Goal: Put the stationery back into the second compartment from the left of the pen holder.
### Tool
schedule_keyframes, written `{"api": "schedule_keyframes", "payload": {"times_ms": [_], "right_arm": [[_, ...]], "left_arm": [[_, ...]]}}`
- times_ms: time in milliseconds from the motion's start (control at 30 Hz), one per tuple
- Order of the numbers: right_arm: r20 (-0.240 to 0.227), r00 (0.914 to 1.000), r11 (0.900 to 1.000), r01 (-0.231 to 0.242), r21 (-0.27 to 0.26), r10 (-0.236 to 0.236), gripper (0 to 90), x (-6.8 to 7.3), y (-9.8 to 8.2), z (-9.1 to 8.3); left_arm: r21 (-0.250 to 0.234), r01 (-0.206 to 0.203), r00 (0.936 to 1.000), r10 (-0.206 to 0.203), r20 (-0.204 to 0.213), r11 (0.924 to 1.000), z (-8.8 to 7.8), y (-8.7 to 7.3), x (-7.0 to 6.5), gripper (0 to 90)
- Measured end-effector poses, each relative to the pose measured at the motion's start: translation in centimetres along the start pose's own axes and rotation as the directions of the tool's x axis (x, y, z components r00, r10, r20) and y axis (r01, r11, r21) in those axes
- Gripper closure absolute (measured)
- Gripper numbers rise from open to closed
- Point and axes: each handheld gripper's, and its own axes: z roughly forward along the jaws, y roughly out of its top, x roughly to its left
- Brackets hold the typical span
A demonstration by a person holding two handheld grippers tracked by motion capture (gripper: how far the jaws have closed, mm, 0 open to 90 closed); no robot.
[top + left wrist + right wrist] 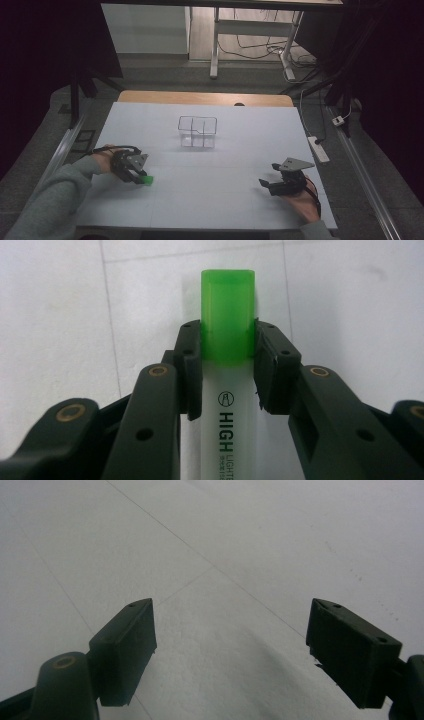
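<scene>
i've got the left gripper (227,347) clenched on the highlighter (227,405) — both pads sit right where the green cap (227,315) meets the pale barrel, one on each side, with the cap poking out past the jaw tips and the barrel running back between the jaws toward the camera. in the high view the left gripper (134,170) is low over the white table (215,195), the cap (147,179) just at its tip (whether the pen is off the surface or resting on it, i can't tell). the right gripper (230,645) is released, jaws wide apart with nothing but bare table between them; it waits at the near right (272,185).

i'd judge this as the grasp step, done or nearly so. the clear box (198,132) stands well ahead of the left jaws, so the next move calls for a lift and a carry forward — then tipping the pen to drop into one compartment without knocking the thin walls.
</scene>
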Motion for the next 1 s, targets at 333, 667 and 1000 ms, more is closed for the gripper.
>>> {"api": "schedule_keyframes", "payload": {"times_ms": [333,667,1000], "right_arm": [[0.000,1.0000,1.000,0.001,-0.003,-0.001,19.5,0.0,0.0,-0.1],[-0.002,1.0000,1.000,0.001,-0.001,-0.001,19.4,0.0,0.0,-0.1],[0.000,1.0000,1.000,-0.002,-0.006,0.002,19.4,0.0,0.0,-0.1]], "left_arm": [[-0.104,0.122,0.9858,-0.133,-0.103,0.9871,-2.0,-0.5,-0.3,66.5],[-0.171,0.209,0.9602,-0.235,-0.150,0.9628,-3.3,-0.2,-0.7,66.5],[-0.232,0.289,0.9207,-0.336,-0.198,0.9287,-4.2,-0.4,-0.9,66.4]]}}
